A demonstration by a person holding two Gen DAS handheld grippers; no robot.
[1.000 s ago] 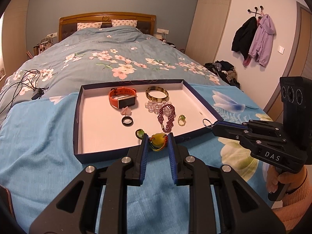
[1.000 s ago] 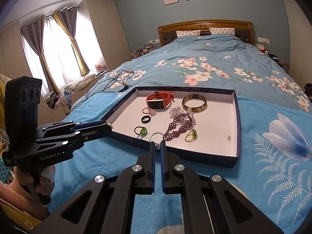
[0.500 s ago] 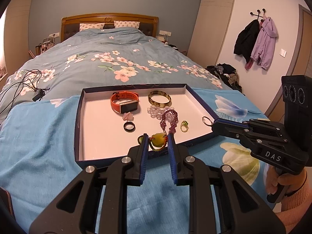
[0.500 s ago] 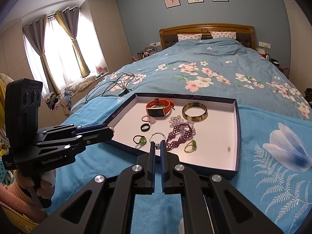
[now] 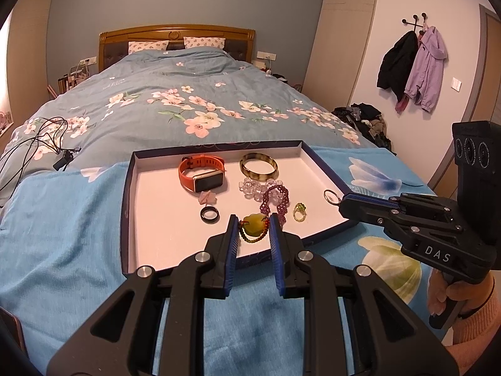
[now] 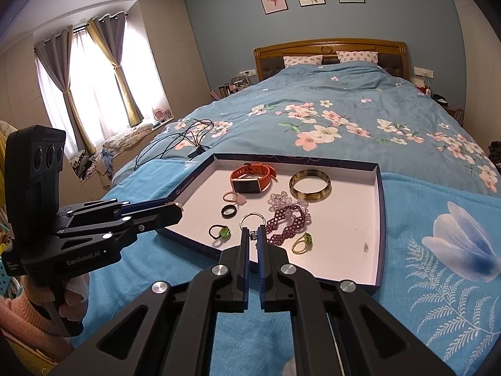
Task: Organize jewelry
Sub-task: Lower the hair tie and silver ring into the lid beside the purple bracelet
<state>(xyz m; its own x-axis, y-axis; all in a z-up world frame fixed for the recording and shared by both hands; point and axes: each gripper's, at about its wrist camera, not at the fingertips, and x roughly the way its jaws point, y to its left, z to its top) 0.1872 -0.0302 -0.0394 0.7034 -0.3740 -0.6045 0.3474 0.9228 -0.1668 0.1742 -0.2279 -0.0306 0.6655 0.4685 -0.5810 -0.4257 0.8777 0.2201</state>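
Shallow box lid (image 5: 126,206), dark blue rim, white floor, lying on the blue floral bedspread (image 5: 62,235); all places below are given from this lid. Left gripper (image 5: 253,224): clamped on a beaded bracelet with a yellow-green pendant (image 5: 253,223), held above the lid's near edge; a second ago the same pair sat lower against that edge, so the view has since crept up and over the white floor, with the grip unchanged. Right gripper (image 6: 253,235): jaws together, pinching a small fitting that carries a thin silver ring (image 6: 252,219), at the lid's near right corner; grip likewise unchanged, and the ring now reads further in over the floor than before. Contents on the lid floor, none shifted: orange smartwatch (image 5: 202,177) toward the far side; amber bangle (image 5: 259,166) just right of the watch; clear crystal bracelet (image 5: 250,185) nearer than the bangle; purple beaded bracelet (image 5: 275,199) touching the crystal one; pink flower ring (image 5: 206,196) nearer than the watch; black ring (image 5: 209,214) just nearer again; gold ring with green stone (image 5: 299,212) right of the purple beads; dark ring with green stone (image 6: 220,232) near the front edge.
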